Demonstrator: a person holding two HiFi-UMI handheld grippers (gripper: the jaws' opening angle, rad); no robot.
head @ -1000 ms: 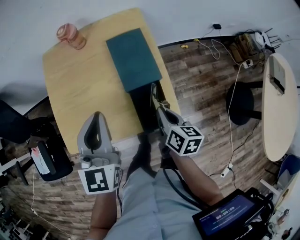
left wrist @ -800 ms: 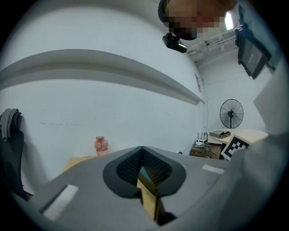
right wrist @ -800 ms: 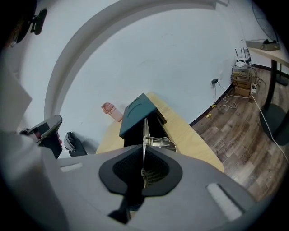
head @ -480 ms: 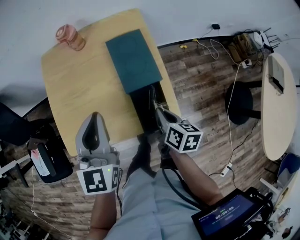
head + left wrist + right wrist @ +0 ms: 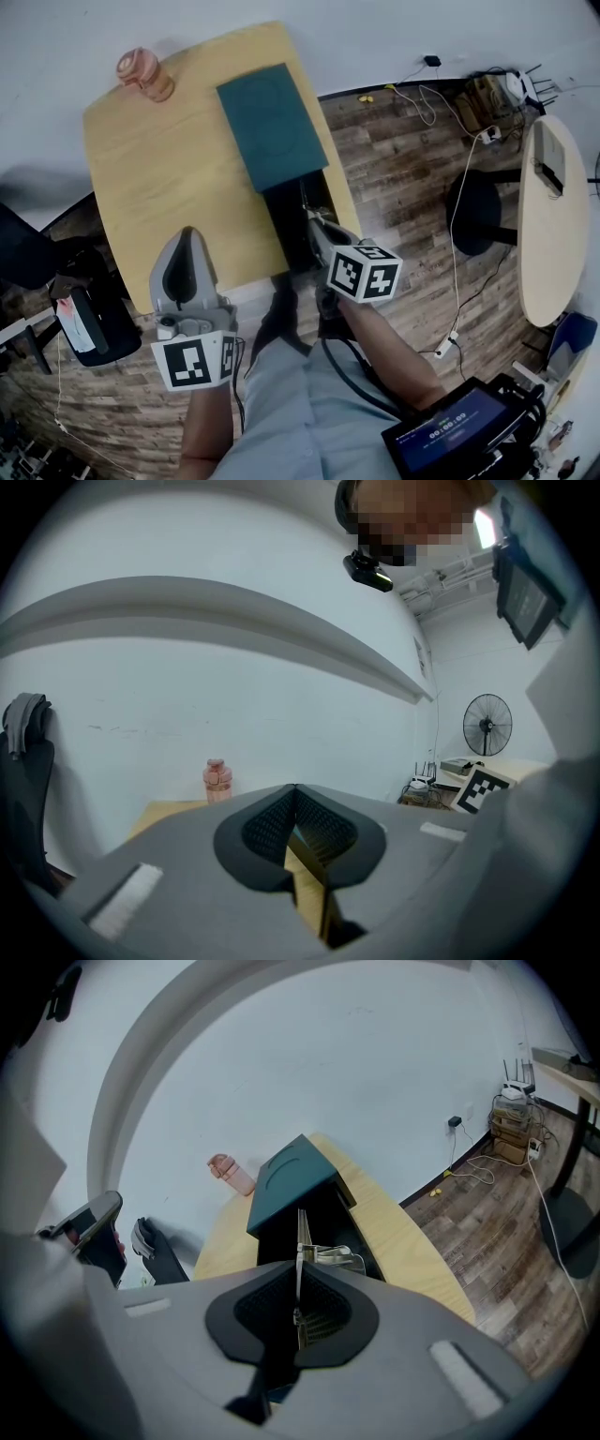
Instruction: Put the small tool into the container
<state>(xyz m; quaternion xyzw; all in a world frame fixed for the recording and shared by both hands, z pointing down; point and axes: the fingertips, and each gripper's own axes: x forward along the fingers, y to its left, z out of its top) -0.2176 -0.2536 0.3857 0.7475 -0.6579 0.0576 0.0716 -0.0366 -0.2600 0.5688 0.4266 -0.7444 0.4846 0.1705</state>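
Observation:
My right gripper (image 5: 317,228) (image 5: 298,1274) is shut on a small thin metal tool (image 5: 306,201) (image 5: 302,1239). The tool sticks out ahead of the jaws, over the open black container (image 5: 284,217) (image 5: 272,1237) at the table's near right edge. A teal lid (image 5: 273,123) (image 5: 290,1183) covers the container's far part. My left gripper (image 5: 190,234) (image 5: 295,791) hangs over the table's near left edge, shut with nothing in it. The container's inside is dark, so I cannot see what it holds.
A pink bottle (image 5: 144,74) (image 5: 217,780) (image 5: 232,1175) stands at the far left corner of the wooden table (image 5: 169,178). A dark chair (image 5: 89,323) is to the left. At the right, on the wood floor, are a black stool (image 5: 478,212), cables and a second table (image 5: 548,225).
The right gripper has shifted only slightly over the container with the tool still in it. The left gripper has stayed where it was.

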